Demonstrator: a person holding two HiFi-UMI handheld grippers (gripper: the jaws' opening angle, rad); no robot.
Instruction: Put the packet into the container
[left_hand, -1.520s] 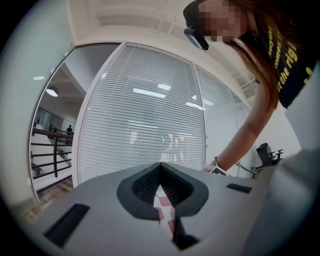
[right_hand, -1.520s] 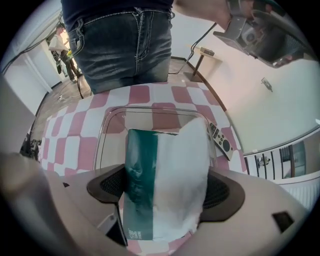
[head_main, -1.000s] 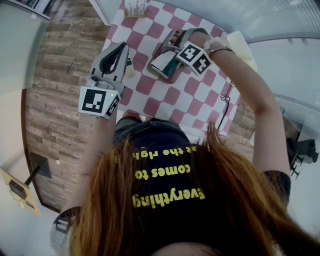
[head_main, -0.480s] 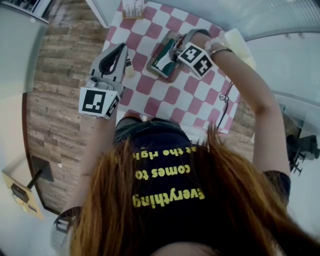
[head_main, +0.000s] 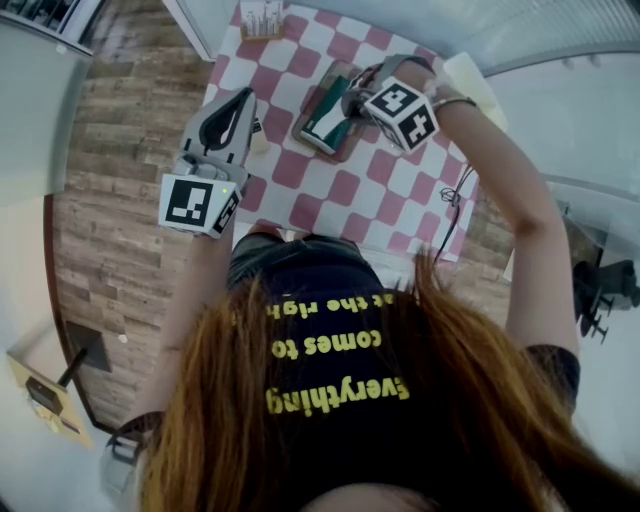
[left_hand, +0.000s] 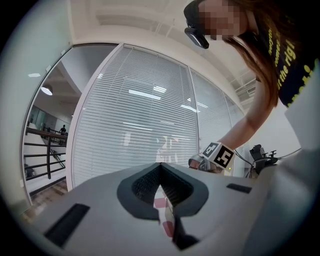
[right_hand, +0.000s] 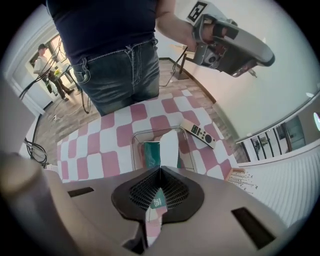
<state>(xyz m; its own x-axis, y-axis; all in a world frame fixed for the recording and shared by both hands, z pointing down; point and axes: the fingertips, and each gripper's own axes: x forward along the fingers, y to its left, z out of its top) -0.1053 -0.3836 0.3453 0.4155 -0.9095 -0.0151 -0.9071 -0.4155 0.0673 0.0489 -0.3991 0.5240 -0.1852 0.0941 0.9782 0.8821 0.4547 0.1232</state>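
Note:
The green and white packet (head_main: 328, 118) lies flat inside the clear container (head_main: 312, 92) on the checked tablecloth. In the right gripper view the packet (right_hand: 151, 152) shows just past the jaw tips, inside the container (right_hand: 134, 145). My right gripper (head_main: 352, 100) hovers over the packet's right end; its jaws (right_hand: 160, 169) are shut, and I see nothing pinched between them. My left gripper (head_main: 243, 100) hangs over the table's left edge, shut and empty (left_hand: 160, 164), pointing towards the window blinds.
A remote control (right_hand: 200, 133) lies on the cloth beside the container. A small box (head_main: 265, 18) stands at the table's far edge. A cable (head_main: 452, 195) hangs off the right side. Wooden floor surrounds the table. A person (right_hand: 45, 65) stands in the background.
The packet has settled flat in the container. My right gripper has turned and lifted slightly towards the right. The left gripper has stayed put.

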